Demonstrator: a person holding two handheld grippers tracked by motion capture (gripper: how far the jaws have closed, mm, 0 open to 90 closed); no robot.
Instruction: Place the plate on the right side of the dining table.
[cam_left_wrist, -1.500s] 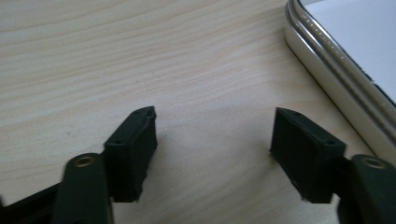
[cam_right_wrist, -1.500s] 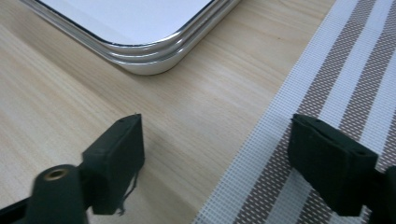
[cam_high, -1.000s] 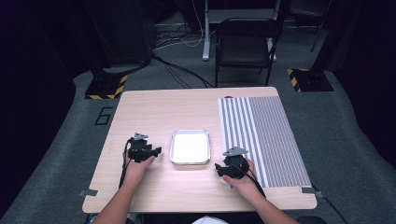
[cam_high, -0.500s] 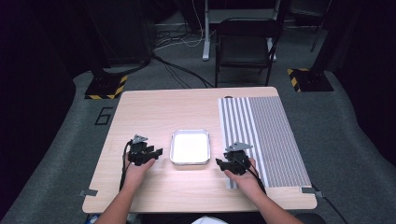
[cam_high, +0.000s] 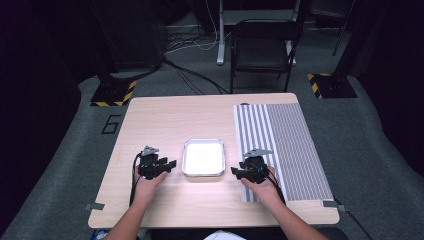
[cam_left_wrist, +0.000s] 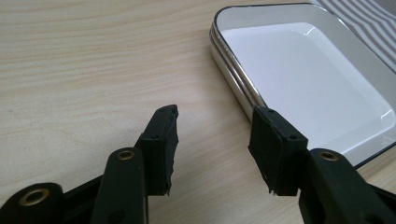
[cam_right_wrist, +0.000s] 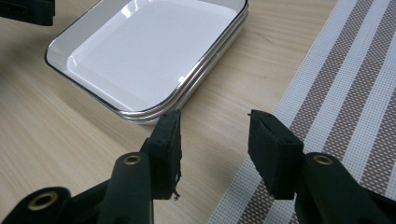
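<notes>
**One shallow tray between my two hand-held grippers**

One pale wooden worktop (cam_high: 165, 120) fills the middle of the high view, with a striped mat (cam_high: 287, 145) covering its right part. At the centre of that frame, a little below the middle, sits the tray (cam_high: 187, 171): square with rounded corners, white inside, with a bright metallic rim and a thin dark edge line. In both gripper views its side wall looks doubled or ribbed, so it may be two trays nested; I cannot tell for certain. It holds nothing.

I judge it light and stiff, likely enamelled or coated metal, so smooth and somewhat slippery, and it could chip or clatter if dropped. The raised rim is the place to pinch, one jaw inside and one outside, on opposite sides.

My left hand-held gripper (cam_high: 170, 164) lies just left of the tray, my right hand-held gripper (cam_high: 236, 172) just right of it at the mat's edge. Both have just been closing partway, yet the jaws stand apart with nothing between them, and neither touches the tray.
</notes>
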